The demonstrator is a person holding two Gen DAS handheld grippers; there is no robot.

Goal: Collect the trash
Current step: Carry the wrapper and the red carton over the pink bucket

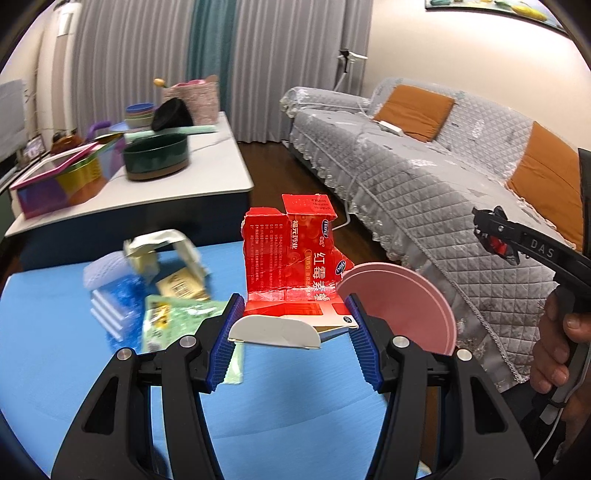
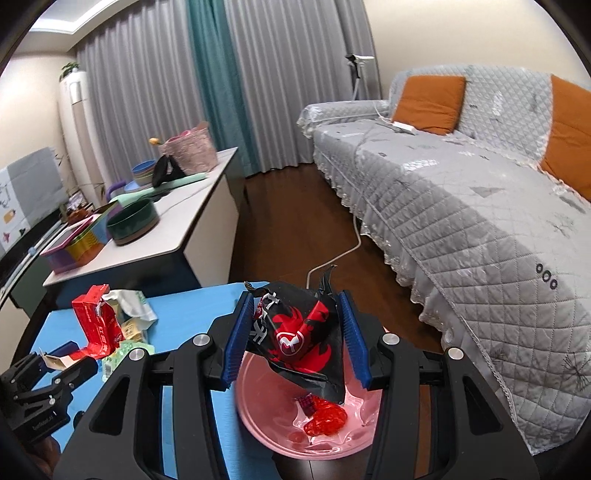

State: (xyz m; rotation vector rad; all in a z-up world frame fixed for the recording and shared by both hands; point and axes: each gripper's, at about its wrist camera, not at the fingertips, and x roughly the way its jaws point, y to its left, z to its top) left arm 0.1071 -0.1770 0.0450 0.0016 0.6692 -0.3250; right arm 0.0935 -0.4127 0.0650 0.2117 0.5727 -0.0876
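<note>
Both wrist cams look forward along their fingers, close over the blue table [image 1: 55,369]. Both share the sofa [image 2: 461,206] at right and the pink bin [image 2: 258,406].

Both views are evenly lit by soft indoor light; no window light passes the closed curtains [image 2: 207,74]. A bright strip runs along the ceiling recess [image 2: 66,22] at the upper left of the right view. Shadows are faint and diffuse. The fisheye lenses bend straight lines hard toward the edges, and black vignette fills the corners. In the left view the wrappers [image 1: 155,288] left of the jaws are smeared by motion blur, while the carton [image 1: 291,254] between the jaws is sharp. In the right view the bin [image 2: 258,406] below the jaws shows pale glare on its wet-looking floor and a slightly blurred rim.
</note>
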